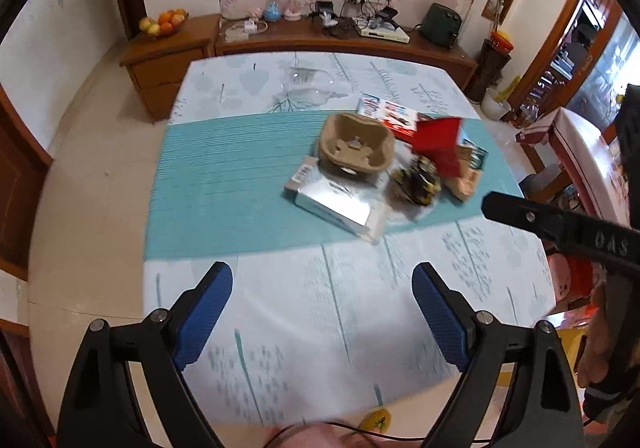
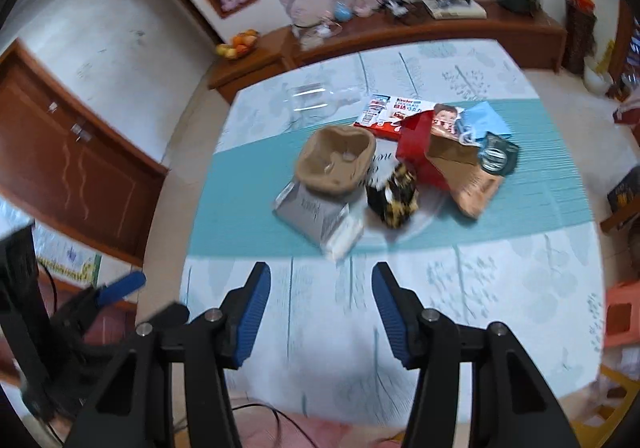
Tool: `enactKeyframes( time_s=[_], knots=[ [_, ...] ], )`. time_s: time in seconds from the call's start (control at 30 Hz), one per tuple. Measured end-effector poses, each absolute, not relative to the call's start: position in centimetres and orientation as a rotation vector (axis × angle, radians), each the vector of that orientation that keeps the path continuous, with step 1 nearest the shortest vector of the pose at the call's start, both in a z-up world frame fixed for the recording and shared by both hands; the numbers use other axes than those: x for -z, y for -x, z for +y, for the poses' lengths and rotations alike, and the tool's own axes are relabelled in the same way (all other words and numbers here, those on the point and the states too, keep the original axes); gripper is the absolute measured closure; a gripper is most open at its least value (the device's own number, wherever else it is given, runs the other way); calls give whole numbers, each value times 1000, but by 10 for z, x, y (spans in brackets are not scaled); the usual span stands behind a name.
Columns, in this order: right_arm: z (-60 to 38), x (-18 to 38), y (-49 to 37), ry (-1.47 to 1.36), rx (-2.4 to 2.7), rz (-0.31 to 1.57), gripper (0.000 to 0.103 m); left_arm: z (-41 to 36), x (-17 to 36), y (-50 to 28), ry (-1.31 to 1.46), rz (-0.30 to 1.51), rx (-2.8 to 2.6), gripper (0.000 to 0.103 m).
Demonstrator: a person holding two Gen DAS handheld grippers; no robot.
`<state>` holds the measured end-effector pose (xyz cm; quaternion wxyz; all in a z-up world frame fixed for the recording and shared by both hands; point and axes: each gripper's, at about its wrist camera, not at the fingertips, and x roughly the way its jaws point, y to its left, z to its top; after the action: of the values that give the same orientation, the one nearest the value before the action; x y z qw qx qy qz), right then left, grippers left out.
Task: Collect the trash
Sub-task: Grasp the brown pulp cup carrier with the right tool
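Trash pile [image 2: 384,168] mid-table [image 2: 500,308]; both tongs empty.

table cloth [image 2: 500,288]: smooth, printed, slight sheen; teal runner [image 2: 248,200] across it looks ribbed, matt. On the runner: moulded pulp cup tray [image 2: 334,160], rough matt brown; silver carton [image 2: 310,214] under it, glossy card; red paper bag [image 2: 416,152] just right of tray, matt; clear plastic bag [image 2: 320,98] behind the tray, glossy. Gripper pads [image 1: 204,312] blue, knurled rubbery; frames matt black plastic, metal screws
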<state>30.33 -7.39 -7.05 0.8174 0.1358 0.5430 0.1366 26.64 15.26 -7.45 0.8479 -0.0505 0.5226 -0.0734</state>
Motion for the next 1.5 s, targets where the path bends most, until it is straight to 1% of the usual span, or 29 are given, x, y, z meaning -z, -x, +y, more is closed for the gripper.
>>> enactKeyframes(
  time_s=[0.17, 0.3, 0.47, 0.63, 0.67, 0.73, 0.77, 0.8, 0.93, 1.13, 1.23, 1.4, 1.5],
  knots=[
    [-54, 103, -369, -308, -208, 1196, 56, 173, 117, -323, 175, 1148, 149, 13],
    [-50, 124, -399, -320, -139, 1232, 56, 175, 142, -354, 179, 1186, 167, 13],
    [-47, 146, -423, -308, -84, 1274, 56, 174, 156, -378, 189, 1222, 223, 13],
    [-43, 163, -436, -299, -67, 1300, 57, 175, 165, -385, 196, 1267, 261, 13],
    [-42, 168, -439, -300, -65, 1307, 59, 175, 167, -386, 202, 1275, 265, 13],
    [-41, 175, -442, -299, -66, 1326, 69, 175, 171, -387, 207, 1285, 268, 13],
    [-40, 179, -444, -298, -71, 1336, 80, 175, 172, -387, 209, 1288, 269, 13],
    [-38, 182, -444, -294, -82, 1346, 85, 174, 174, -387, 210, 1290, 269, 13],
    [-31, 179, -437, -255, -106, 1325, 86, 173, 179, -389, 215, 1308, 251, 13],
    [-30, 174, -410, -283, -124, 1331, 86, 176, 183, -384, 245, 1336, 207, 13],
    [-33, 161, -397, -291, -113, 1278, 87, 178, 182, -381, 255, 1347, 196, 13],
    [-53, 133, -392, -349, -94, 1203, 89, 170, 172, -384, 138, 1326, 283, 13],
    [-68, 116, -387, -392, -88, 1159, 89, 158, 164, -389, -17, 1302, 406, 13]
  ],
)
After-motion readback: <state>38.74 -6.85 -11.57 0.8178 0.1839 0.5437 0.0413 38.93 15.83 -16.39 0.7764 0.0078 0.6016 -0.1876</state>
